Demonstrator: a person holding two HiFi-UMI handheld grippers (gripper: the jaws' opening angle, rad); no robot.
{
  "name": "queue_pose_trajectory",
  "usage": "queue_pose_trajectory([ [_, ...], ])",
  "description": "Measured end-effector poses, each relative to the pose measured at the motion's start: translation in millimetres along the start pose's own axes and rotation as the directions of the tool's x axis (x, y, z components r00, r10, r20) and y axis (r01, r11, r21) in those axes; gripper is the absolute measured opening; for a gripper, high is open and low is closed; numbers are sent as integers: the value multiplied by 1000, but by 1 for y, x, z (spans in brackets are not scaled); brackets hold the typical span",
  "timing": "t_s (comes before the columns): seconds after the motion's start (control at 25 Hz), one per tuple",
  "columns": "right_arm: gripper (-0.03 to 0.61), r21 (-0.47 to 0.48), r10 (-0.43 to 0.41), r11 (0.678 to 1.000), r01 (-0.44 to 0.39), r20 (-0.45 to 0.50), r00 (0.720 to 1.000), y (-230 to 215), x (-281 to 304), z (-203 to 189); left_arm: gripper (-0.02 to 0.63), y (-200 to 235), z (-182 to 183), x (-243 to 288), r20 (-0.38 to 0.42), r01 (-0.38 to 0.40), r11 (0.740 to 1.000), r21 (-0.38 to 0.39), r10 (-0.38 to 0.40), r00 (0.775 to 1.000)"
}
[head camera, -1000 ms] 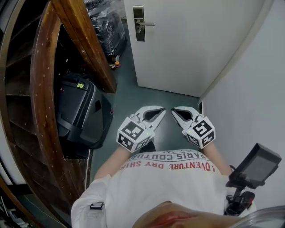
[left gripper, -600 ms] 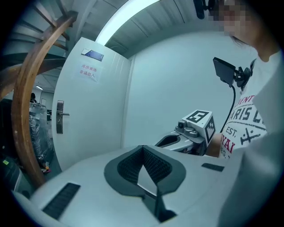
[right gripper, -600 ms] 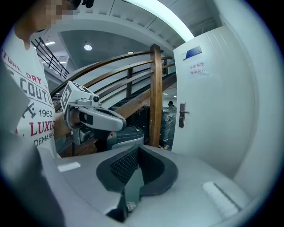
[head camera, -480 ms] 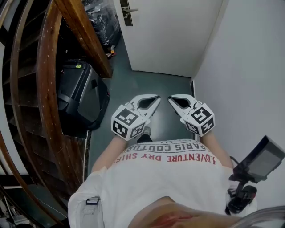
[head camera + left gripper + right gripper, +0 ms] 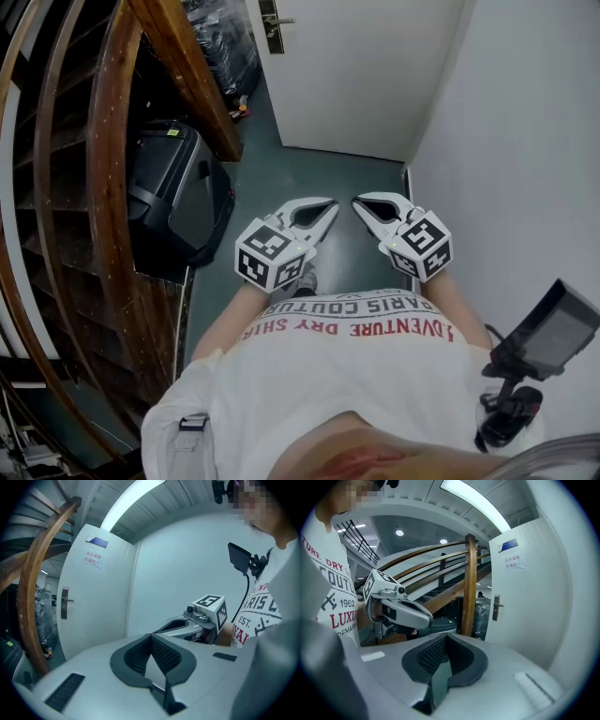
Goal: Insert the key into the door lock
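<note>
Well ahead of both grippers, the white door (image 5: 375, 75) stands at the end of a narrow passage with a dark green floor (image 5: 281, 183). Its door lock (image 5: 273, 25), a metal plate with a lever handle pointing right, sits at the door's left edge. It is near the top of the head view and well apart from either gripper.

The left gripper (image 5: 332, 205) and the right gripper (image 5: 357, 202) are held side by side just in front of the person's white printed T-shirt (image 5: 356, 375). Their tips angle toward each other, near but not touching. Each gripper's own view shows its 2 jaws closed, the dark ribbed pads meeting at the tips with nothing between them.

A small paper notice (image 5: 92, 559) with red writing is stuck on the door above the lock, with a blue label (image 5: 97, 541) above that. To the left, a curved wooden handrail (image 5: 101, 187) and a slanted wooden beam (image 5: 183, 75) belong to a staircase. A black hard case (image 5: 173, 192) sits on the floor beside them. A plain white wall (image 5: 525, 141) closes the right side. A small screen on a black mount (image 5: 548, 333) hangs at the person's right side.
</note>
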State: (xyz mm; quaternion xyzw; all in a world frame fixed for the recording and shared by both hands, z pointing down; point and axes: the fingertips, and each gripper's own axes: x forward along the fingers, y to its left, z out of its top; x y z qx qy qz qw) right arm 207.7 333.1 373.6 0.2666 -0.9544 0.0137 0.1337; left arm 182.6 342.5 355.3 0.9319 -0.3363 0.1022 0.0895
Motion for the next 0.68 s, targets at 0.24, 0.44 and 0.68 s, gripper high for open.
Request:
queue_pose_trajectory([
  [0.24,2,-9,18,1000,-18,15,1000,6,-7,8,0,-10,7,1,-6,-7,1000,19,7,1000],
  [0.44,2,-27,30,999,-29,45,999,15,-14,17,1,-17,15,-6,11,-23,999,45,22,1000],
  [0.68,2,-38,29,999,-27,53,998,27,-28,22,0,-34,15,-17,10,-23,999,47,22,1000],
])
